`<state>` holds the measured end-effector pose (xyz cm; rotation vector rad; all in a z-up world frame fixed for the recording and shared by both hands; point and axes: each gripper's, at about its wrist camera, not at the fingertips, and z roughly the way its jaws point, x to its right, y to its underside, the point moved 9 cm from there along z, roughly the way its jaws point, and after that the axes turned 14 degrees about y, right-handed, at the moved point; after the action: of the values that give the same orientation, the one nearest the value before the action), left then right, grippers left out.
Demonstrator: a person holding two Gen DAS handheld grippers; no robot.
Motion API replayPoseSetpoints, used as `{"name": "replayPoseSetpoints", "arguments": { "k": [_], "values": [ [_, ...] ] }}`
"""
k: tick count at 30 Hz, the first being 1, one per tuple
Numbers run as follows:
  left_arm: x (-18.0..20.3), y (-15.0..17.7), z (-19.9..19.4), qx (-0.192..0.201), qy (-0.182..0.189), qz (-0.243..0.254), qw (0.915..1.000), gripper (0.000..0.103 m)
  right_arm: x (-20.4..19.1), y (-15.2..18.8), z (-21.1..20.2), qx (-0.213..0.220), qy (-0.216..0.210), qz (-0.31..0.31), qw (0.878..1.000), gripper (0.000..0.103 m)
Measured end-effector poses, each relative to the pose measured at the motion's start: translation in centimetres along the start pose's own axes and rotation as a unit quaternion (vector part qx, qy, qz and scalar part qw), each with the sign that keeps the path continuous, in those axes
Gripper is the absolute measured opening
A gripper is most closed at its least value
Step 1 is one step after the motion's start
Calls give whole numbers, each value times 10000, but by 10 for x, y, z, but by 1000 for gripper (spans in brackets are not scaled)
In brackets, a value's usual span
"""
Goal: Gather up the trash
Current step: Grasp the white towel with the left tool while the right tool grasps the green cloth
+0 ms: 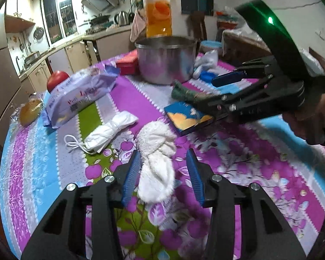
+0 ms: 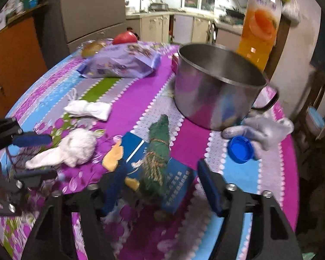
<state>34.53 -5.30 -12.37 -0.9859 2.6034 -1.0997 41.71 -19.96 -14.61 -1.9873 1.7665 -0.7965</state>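
A crumpled white tissue wad (image 1: pixel 157 158) lies on the flowered tablecloth between the blue pads of my open left gripper (image 1: pixel 163 166); it also shows in the right wrist view (image 2: pixel 71 149). My right gripper (image 2: pixel 162 186) is open over a green bundle tied with string (image 2: pixel 157 149) that lies on a blue card box (image 2: pixel 162 173). In the left wrist view the right gripper (image 1: pixel 205 106) reaches in from the right over the same bundle (image 1: pixel 184 92) and box (image 1: pixel 187 117). A steel pot (image 2: pixel 216 91) stands behind them.
A folded white mask (image 1: pixel 106 133), a purple wipes pack (image 1: pixel 80 93), a bun (image 1: pixel 30 110), a red apple (image 1: pixel 57 80) and a red box (image 1: pixel 127 64) lie to the left. An orange drink bottle (image 2: pixel 259 26), a blue cap (image 2: pixel 240 149) and a grey glove (image 2: pixel 264 130) are by the pot.
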Motion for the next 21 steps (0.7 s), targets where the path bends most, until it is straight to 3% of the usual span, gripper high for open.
{"name": "replayPoseSetpoints", "arguments": {
  "k": [2, 4, 6, 7, 14, 21],
  "values": [
    [-8, 1, 12, -139, -57, -88, 9998, 42, 2, 0, 12, -142, -36, 136, 9998, 53],
    [-13, 3, 21, -271, -32, -162, 9995, 35, 4, 0, 16, -99, -64, 219, 9997, 49],
    [-13, 5, 28, -334, -5, -238, 9992, 30, 5, 0, 16, -70, -41, 205, 9998, 36],
    [-13, 4, 27, -301, -17, -261, 9992, 27, 5, 0, 16, -45, -13, 166, 9999, 21],
    [-11, -6, 3, 16, -469, -357, 9983, 23, 7, 4, -5, 111, -85, 146, 9998, 20],
    [0, -35, -40, 332, -379, -549, 9972, 23, 25, 7, -61, 213, -107, 278, 9993, 20]
  ]
}}
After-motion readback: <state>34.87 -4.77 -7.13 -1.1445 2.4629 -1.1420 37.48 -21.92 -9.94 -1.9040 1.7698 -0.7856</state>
